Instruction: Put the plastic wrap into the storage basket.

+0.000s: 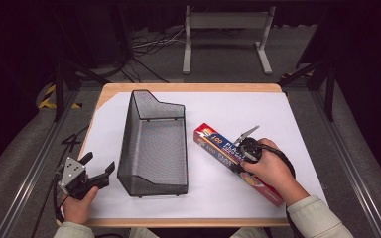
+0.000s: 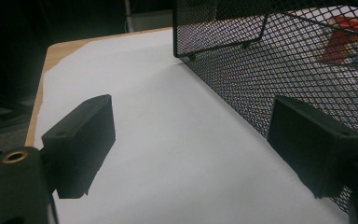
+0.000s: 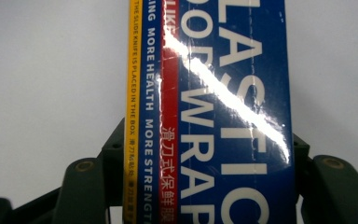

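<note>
The right tongs (image 1: 242,148) are clamped across the plastic wrap box (image 3: 214,116), which lies flat on the counter (image 1: 238,106) just right of the mesh basket (image 1: 154,144) (likely its destination). The left tongs (image 1: 95,171) wait open and empty beside the basket's near left corner, perhaps to steady it.

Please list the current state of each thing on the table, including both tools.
Black wire-mesh basket: upright, empty.
Long blue-and-red plastic wrap box: lying flat on the white sheet, clamped.
Right tool: closed on the box's sides.
Left tool: open, holding nothing, beside the basket.
</note>
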### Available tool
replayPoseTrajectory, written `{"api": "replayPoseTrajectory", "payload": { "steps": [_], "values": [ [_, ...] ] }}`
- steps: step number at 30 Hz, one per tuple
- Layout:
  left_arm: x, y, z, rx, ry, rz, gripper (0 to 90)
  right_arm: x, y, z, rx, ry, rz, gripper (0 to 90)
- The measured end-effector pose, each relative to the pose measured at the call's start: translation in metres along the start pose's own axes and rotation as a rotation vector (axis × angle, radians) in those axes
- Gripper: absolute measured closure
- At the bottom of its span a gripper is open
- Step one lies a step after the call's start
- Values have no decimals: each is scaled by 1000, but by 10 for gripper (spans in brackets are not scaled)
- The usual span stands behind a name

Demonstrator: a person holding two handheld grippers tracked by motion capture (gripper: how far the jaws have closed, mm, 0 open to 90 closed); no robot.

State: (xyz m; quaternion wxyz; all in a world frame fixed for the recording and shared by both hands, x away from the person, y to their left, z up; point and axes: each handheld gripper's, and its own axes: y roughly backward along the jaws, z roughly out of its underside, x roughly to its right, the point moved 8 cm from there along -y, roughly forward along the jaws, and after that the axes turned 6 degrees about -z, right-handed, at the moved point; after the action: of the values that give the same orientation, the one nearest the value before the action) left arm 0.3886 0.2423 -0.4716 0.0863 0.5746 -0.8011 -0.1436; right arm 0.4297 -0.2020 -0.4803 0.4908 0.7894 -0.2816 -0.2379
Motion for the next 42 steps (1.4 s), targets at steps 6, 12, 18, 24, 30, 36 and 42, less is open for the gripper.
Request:
{"api": "replayPoseTrajectory", "payload": {
  "steps": [6,12,18,24,30,36,42],
  "values": [
    [0,0,0,-1,-4,0,158,-1,15,-6,45,-8,5,399],
    [0,0,0,3,-1,-1,158,-4,29,-13,83,-27,-3,398],
    [0,0,0,0,-5,-7,159,-6,41,-18,100,-51,-23,397],
    [0,1,-1,3,-8,-4,159,-6,54,-24,115,-52,-9,397],
    [0,1,-1,4,-9,-3,159,-10,62,-29,121,-94,-28,397],
    [0,2,-2,9,-7,-1,159,-17,66,-38,131,-98,-25,397],
    [0,4,-2,11,-9,-3,158,-28,67,-52,131,-92,-34,397]
  ]
}}
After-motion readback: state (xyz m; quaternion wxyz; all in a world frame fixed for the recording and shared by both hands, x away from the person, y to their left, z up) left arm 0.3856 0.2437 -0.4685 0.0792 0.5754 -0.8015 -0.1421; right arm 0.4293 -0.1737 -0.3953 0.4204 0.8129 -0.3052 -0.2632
